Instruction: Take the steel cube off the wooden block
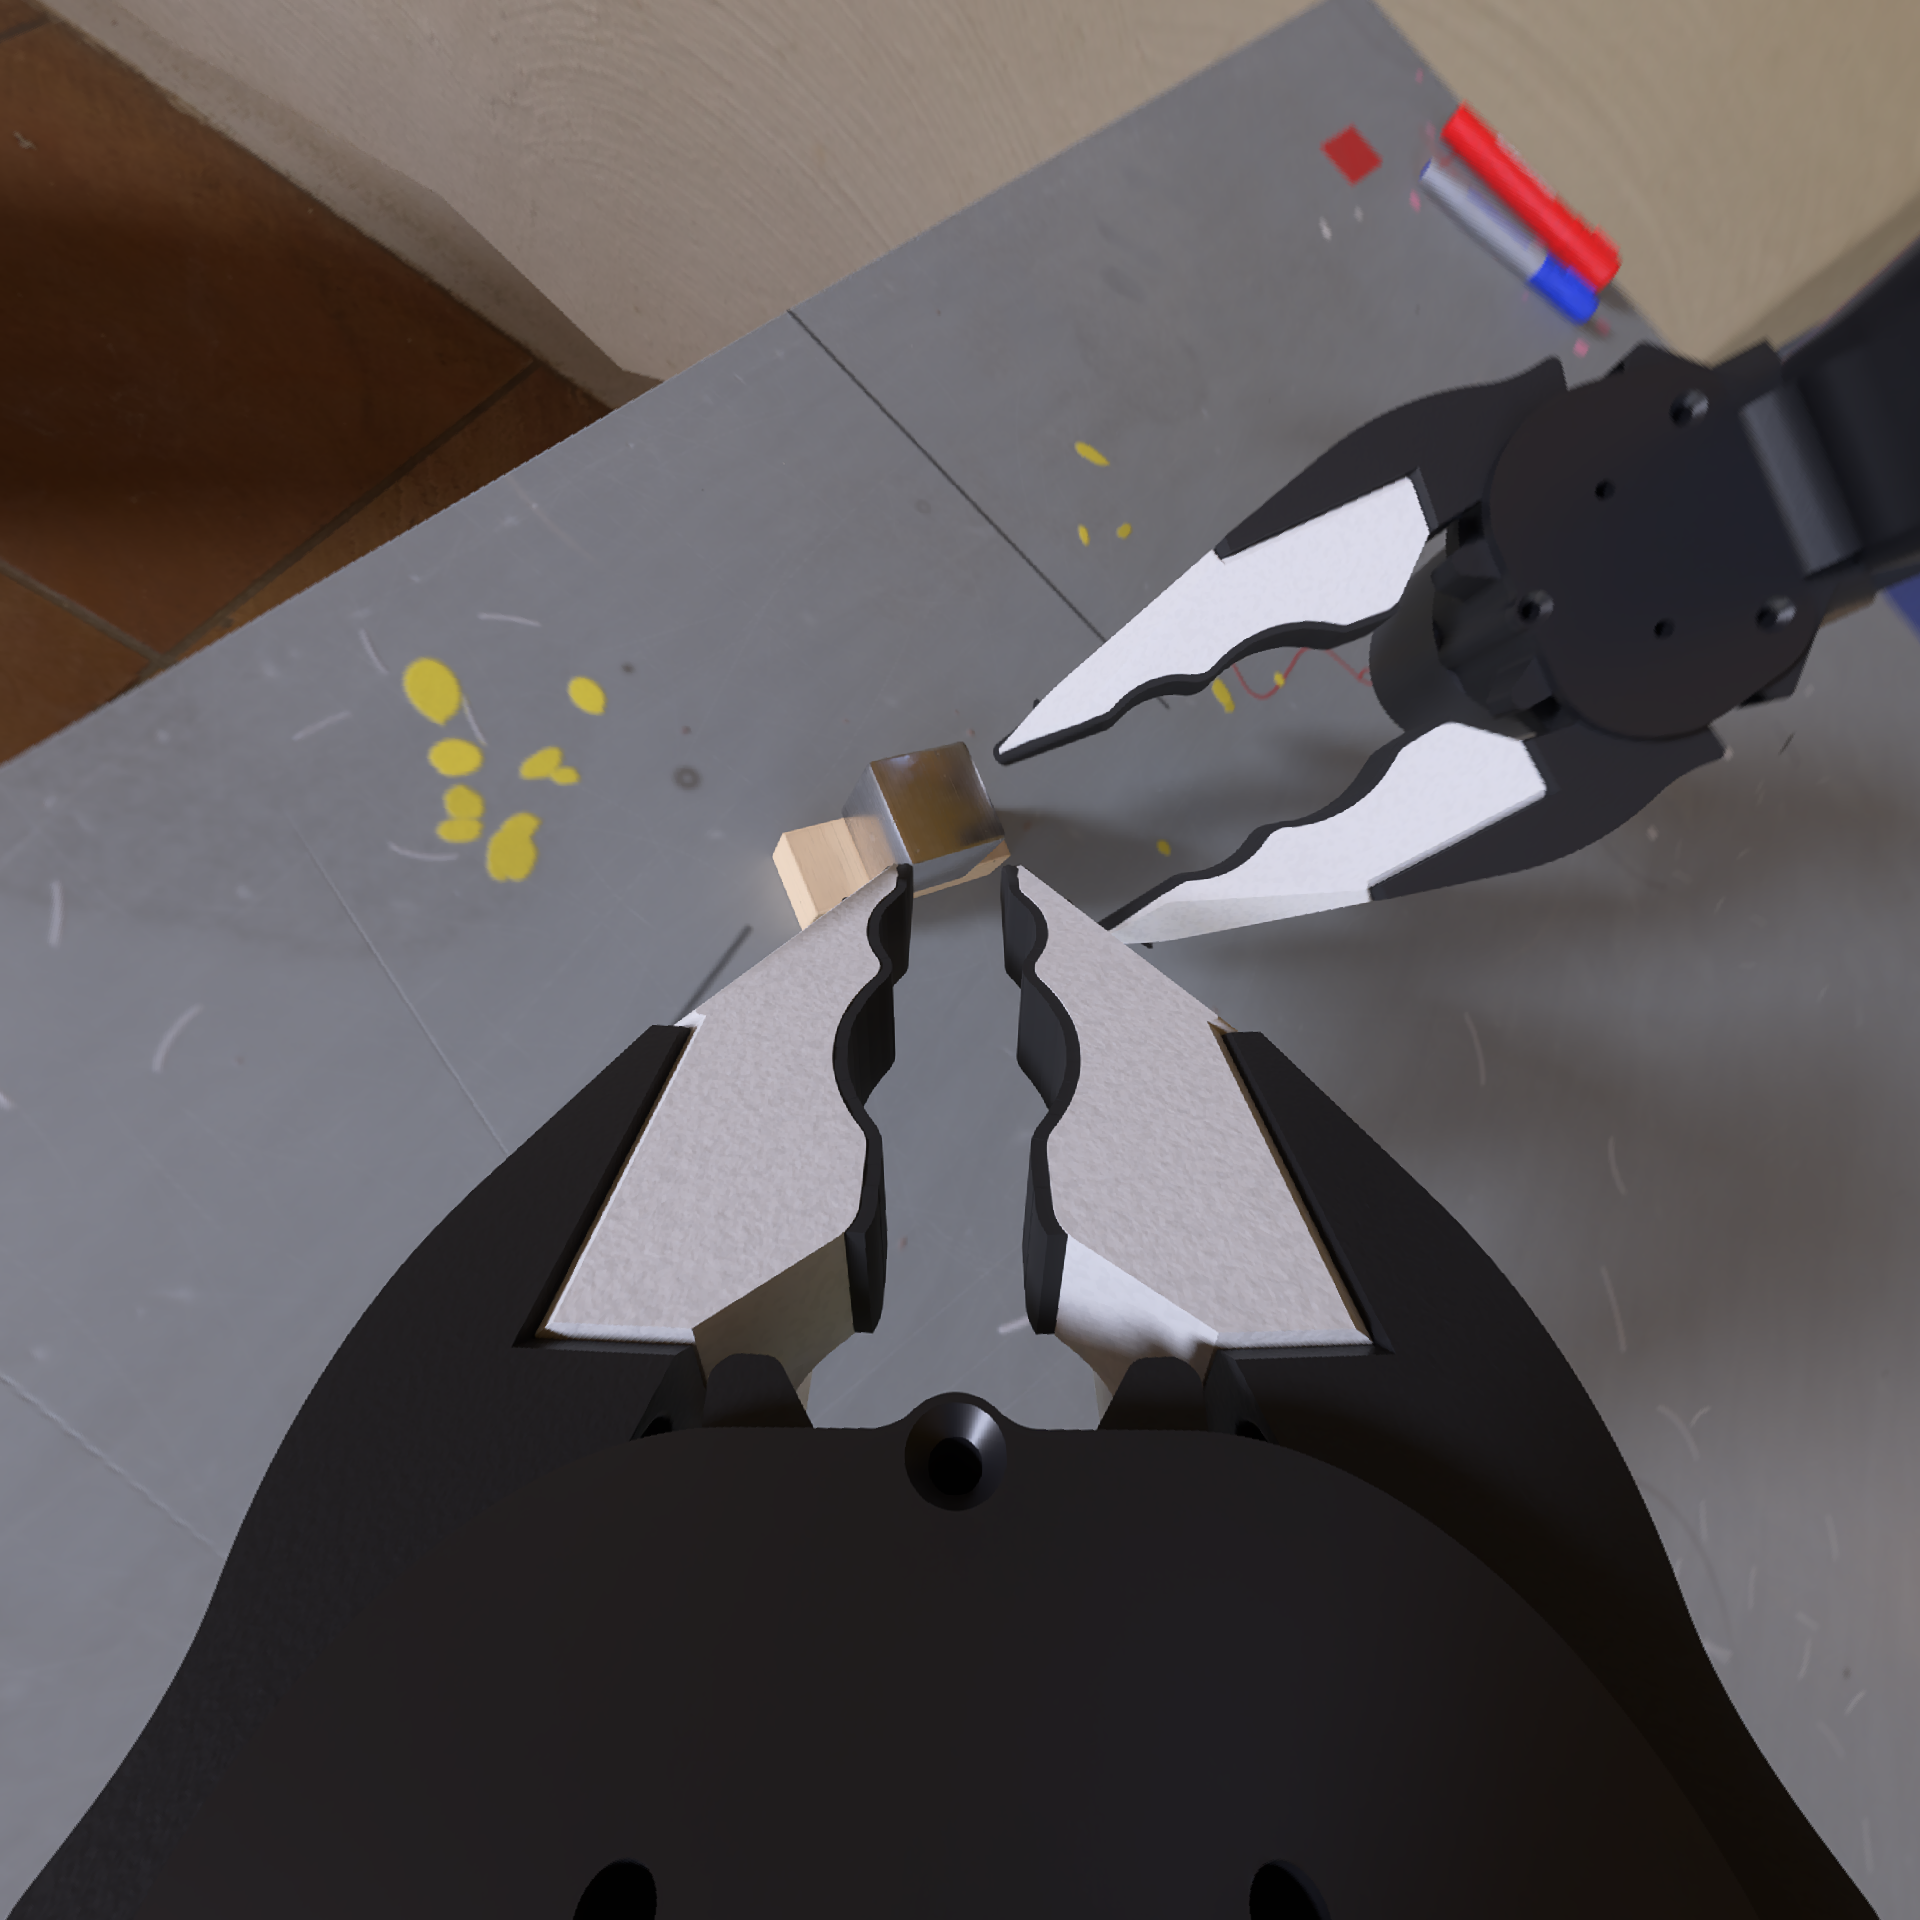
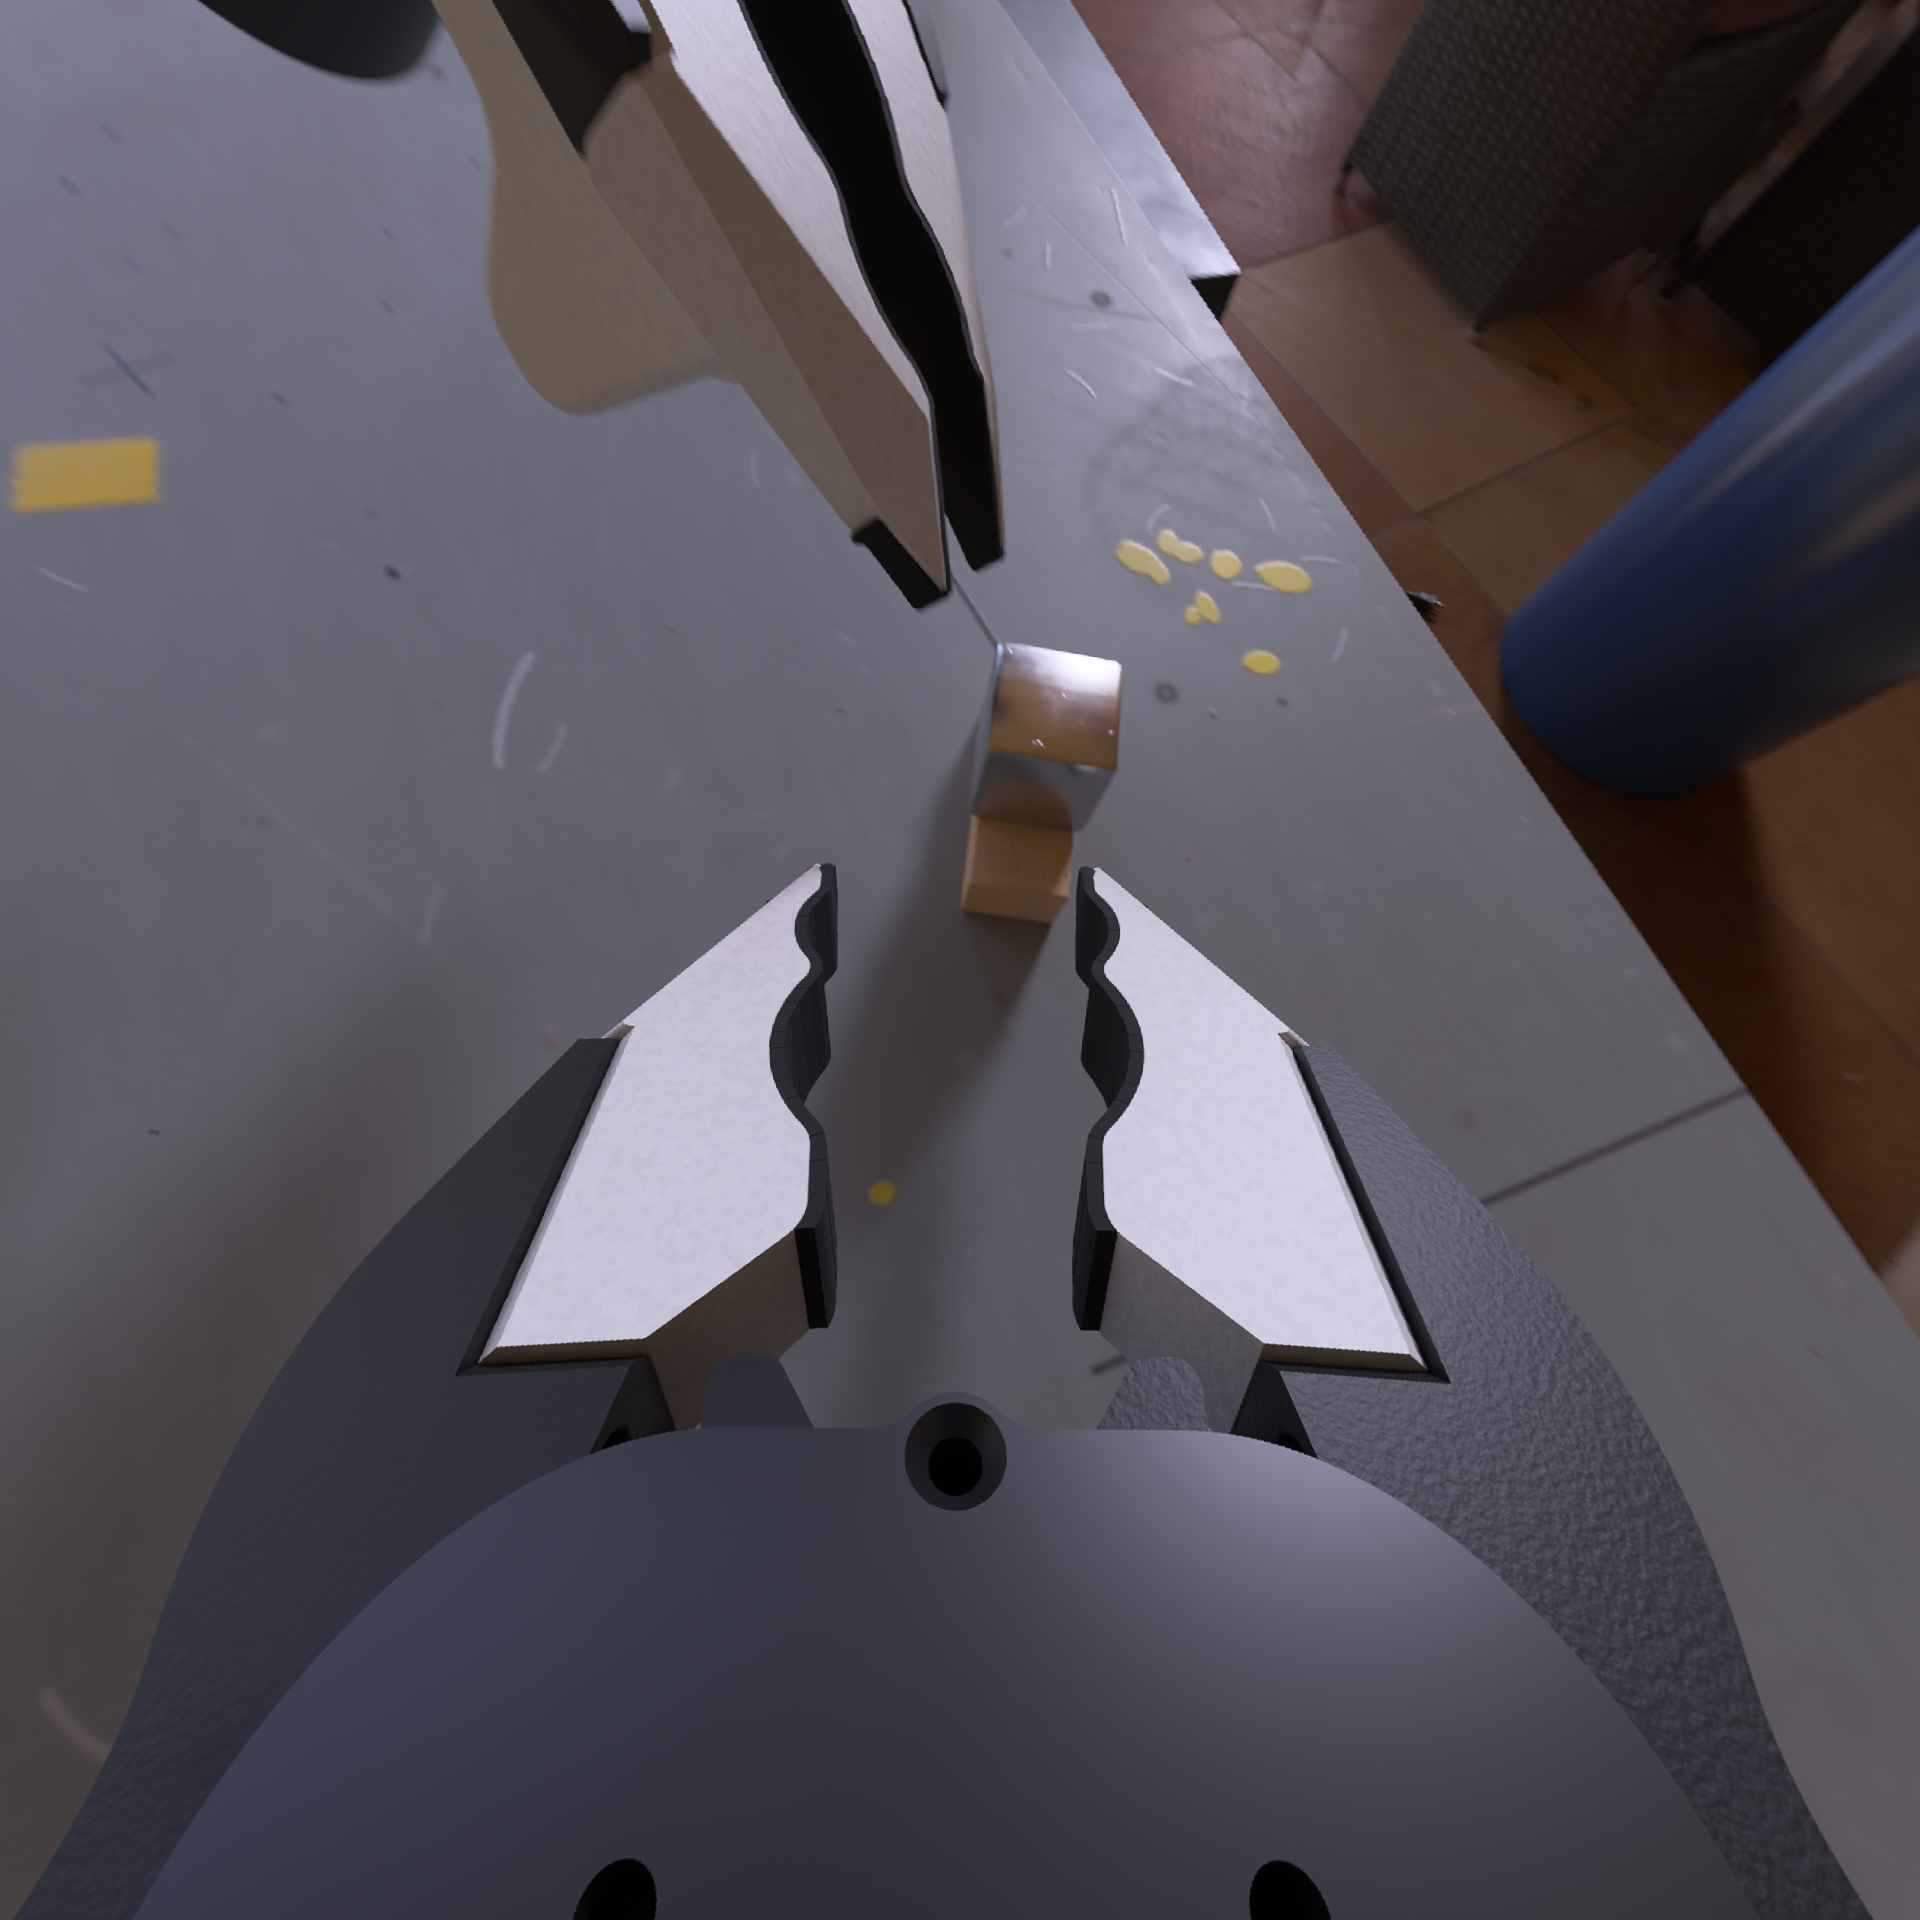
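Observation:
A shiny steel cube [image 1: 925, 805] sits on a small wooden block [image 1: 821, 873] on the grey table [image 1: 312, 1143]. My left gripper [image 1: 956, 883] hovers just short of the cube, its jaws a narrow gap apart and empty. My right gripper [image 1: 1055, 840] is open and empty, with its tips just to the right of the cube. In the right wrist view the cube [image 2: 1049, 727] stands on the block [image 2: 1013, 878] just ahead of my open right gripper [image 2: 956, 875]. The left gripper [image 2: 951, 577] hangs above the cube without touching it.
A red marker [image 1: 1527, 197], a silver and blue marker [image 1: 1496, 234] and a red square [image 1: 1351, 154] lie at the far right. Yellow paint spots [image 1: 468, 758] mark the table. The table edge and a blue cylinder [image 2: 1714, 582] show to the right of the right gripper. A yellow tape strip [image 2: 83, 473] lies left.

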You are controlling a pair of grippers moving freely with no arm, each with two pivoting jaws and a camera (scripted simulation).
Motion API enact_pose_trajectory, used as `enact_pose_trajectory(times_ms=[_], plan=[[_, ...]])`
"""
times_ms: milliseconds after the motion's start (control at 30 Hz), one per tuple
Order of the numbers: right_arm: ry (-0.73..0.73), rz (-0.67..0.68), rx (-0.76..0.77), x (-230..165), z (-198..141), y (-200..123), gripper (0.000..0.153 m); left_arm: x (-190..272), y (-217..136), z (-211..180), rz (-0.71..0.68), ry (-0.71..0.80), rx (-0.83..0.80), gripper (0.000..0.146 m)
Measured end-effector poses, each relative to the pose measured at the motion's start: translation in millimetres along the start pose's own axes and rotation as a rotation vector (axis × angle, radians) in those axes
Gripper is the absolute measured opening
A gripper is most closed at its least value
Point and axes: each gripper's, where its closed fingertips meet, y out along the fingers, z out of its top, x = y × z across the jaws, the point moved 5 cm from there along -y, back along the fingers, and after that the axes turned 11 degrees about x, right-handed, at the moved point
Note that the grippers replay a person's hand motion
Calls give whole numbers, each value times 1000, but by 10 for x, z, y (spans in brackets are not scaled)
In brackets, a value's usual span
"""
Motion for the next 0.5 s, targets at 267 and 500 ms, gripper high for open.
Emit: enact_pose_trajectory(times_ms=[267, 500], plan=[[-25, -128, -112, 276, -176, -178, 47, -67, -90, -41, 7, -136, 168, 17], [176, -8, -61, 306, -224, -229, 62, -68, -52, -55, -18, -155, 230, 16]])
